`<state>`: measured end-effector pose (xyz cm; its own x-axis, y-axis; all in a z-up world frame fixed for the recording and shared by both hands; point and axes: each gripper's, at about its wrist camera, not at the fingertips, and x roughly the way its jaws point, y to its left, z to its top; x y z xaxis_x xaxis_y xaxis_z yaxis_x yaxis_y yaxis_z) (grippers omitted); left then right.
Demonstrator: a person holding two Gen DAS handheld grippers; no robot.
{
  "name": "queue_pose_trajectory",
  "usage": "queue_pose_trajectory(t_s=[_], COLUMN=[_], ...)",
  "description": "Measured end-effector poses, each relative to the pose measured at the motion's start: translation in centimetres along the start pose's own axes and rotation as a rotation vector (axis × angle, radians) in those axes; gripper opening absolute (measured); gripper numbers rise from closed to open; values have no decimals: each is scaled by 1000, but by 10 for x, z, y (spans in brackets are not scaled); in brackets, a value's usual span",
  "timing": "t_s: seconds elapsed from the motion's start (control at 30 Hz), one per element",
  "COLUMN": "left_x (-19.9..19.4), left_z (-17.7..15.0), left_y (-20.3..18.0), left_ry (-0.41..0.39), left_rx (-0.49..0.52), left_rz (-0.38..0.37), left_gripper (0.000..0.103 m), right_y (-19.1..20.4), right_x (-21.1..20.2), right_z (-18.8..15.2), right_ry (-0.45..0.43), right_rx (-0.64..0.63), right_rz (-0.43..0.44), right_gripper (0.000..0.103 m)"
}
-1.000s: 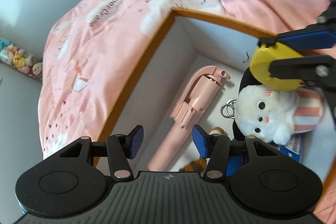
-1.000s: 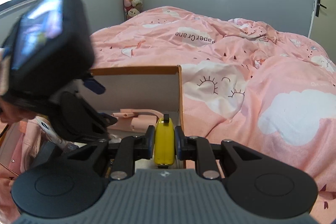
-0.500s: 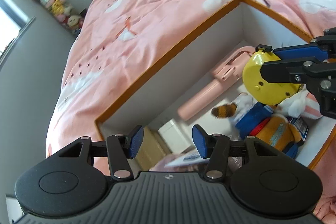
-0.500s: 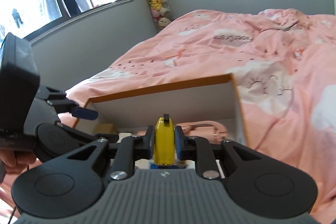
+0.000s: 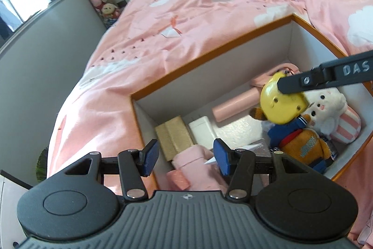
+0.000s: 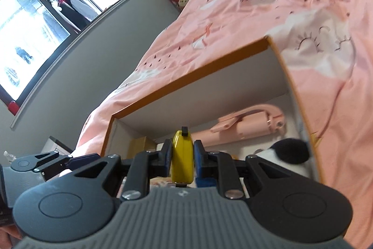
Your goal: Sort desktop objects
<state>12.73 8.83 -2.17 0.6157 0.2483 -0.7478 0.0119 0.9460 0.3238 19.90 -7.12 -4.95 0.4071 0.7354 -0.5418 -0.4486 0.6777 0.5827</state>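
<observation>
Right gripper (image 6: 182, 160) clamps the yellow tape measure (image 6: 182, 159) above the orange-rimmed box (image 5: 209, 55), over the plush toys (image 5: 326, 109). Left gripper (image 5: 185, 159) is spread wide, holding nothing, near the box's corner.

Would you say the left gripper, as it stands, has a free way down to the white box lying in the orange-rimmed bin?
Probably yes. The left gripper is open and empty above the bin, and the white box lies uncovered just ahead; the right gripper holds the yellow tape measure off to the side.
</observation>
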Motion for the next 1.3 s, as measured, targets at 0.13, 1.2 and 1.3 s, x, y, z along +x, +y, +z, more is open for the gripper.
queue_pose_trajectory(t_s=[0.13, 1.2, 1.3], left_x=[-5, -35, -43], left_z=[-5, -27, -29], left_y=[8, 19, 16], left_ry=[-19, -42, -59], left_rx=[-20, -153, -180], left_rz=[10, -32, -53], left_gripper=[60, 60, 60], right_y=[11, 25, 23], right_x=[16, 38, 10], right_z=[0, 4, 8], right_ry=[33, 139, 91], right_rx=[-26, -150, -130], right_rz=[5, -114, -83], right_gripper=[21, 23, 23])
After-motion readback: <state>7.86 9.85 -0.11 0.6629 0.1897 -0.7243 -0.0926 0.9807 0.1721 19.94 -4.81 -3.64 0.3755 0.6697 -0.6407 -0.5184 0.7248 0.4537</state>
